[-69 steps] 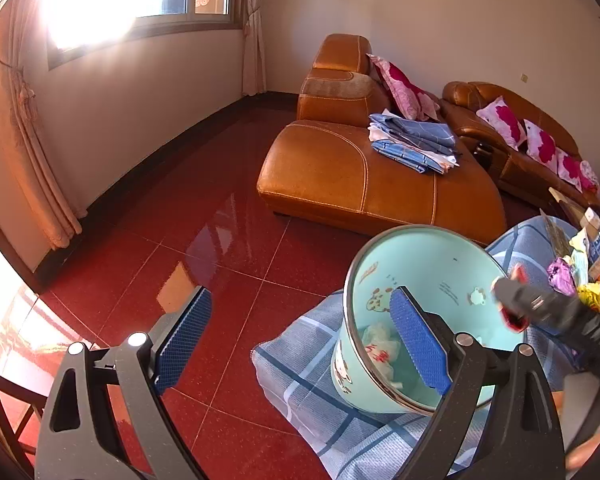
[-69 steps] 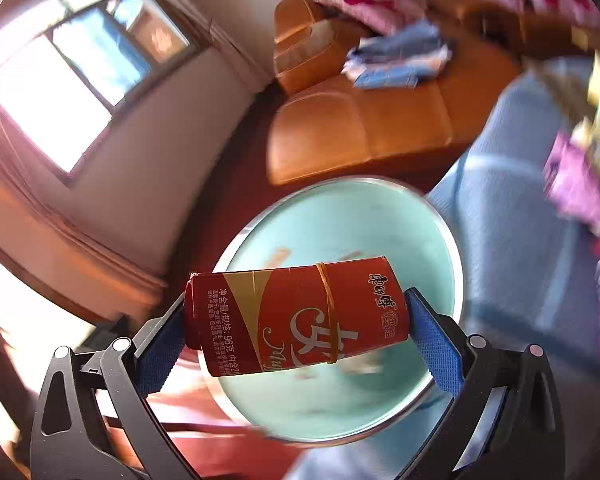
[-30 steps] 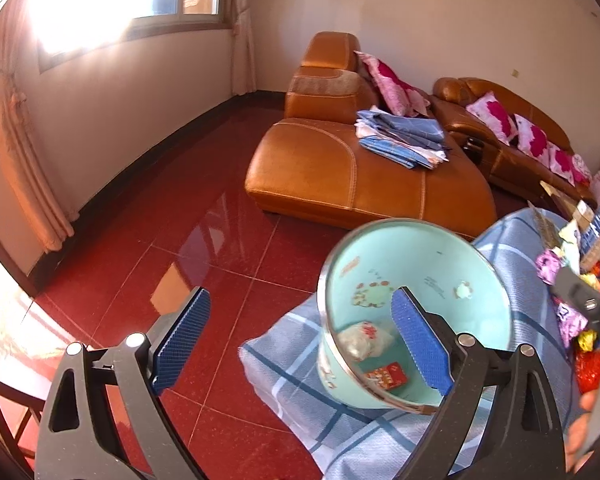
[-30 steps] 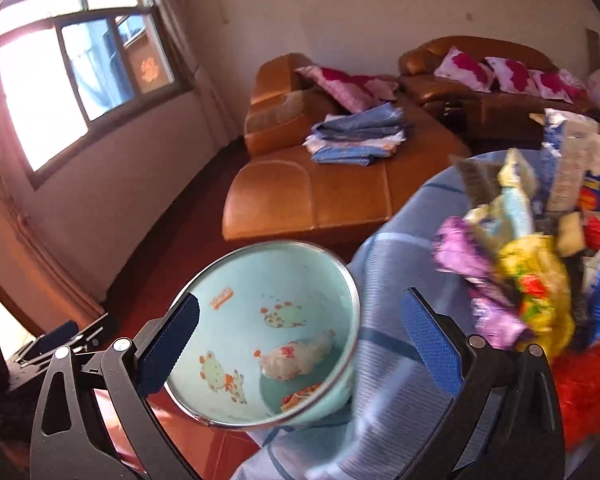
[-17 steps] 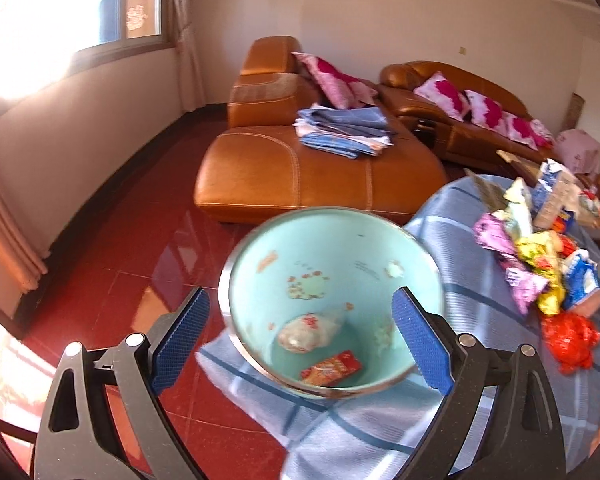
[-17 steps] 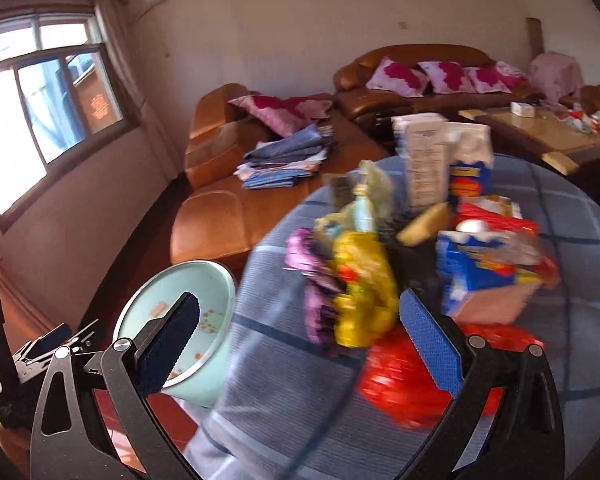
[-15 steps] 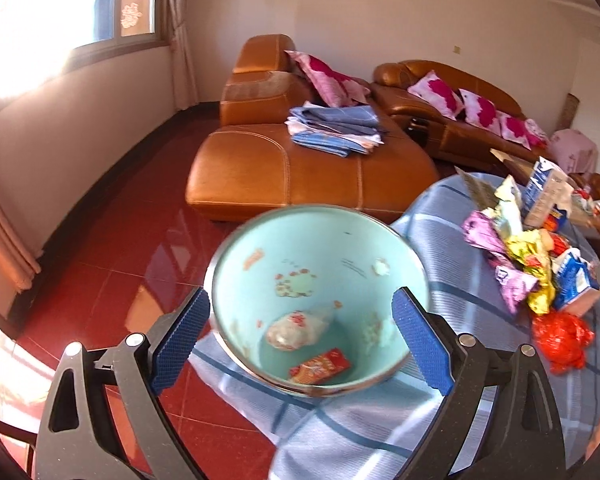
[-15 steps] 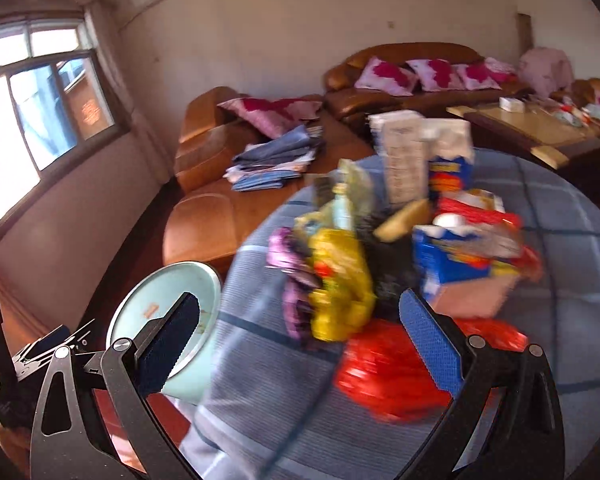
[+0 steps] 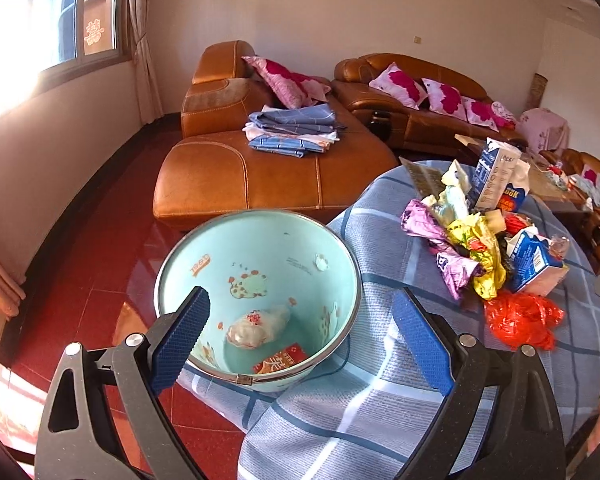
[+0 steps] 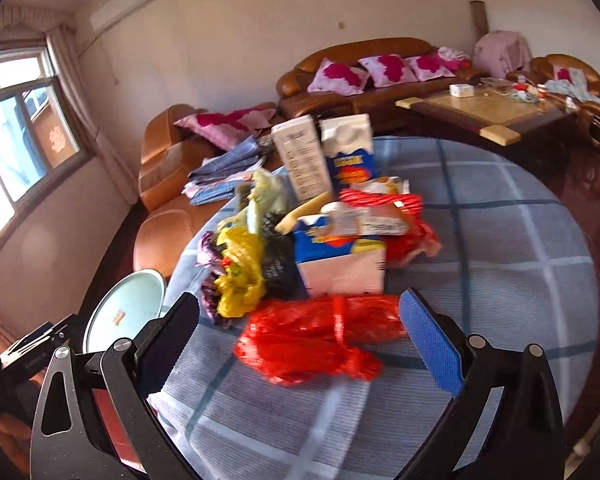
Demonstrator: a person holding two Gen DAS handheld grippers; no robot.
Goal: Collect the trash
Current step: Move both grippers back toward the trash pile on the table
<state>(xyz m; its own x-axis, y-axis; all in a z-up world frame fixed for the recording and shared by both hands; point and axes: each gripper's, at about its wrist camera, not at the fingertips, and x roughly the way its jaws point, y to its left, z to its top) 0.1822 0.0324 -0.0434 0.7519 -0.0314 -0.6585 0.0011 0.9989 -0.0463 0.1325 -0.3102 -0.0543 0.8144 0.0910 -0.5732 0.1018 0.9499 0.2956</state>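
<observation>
The right hand-held gripper hangs wide open and empty over the near part of the round desk, which is covered in a blue checked cloth. The crumpled red plastic bag lies directly between and just ahead of its blue pads, at the near edge of the trash pile. Behind the bag sit a blue-and-white carton, a yellow wrapper, purple wrappers and two upright cartons nearer the desk's middle.

The left hand-held gripper is also open and holds nothing; it hovers above the mint-green enamel basin, which sits at the left edge of the desk and overhangs the red floor. A white wad and a small red packet already lie in it.

The step in hand looks like the reach for the next piece, most likely the red bag. The next move calls for lowering the right jaws around the bag and closing on its bunched middle, since thin plastic may slip or snag neighbouring wrappers.
</observation>
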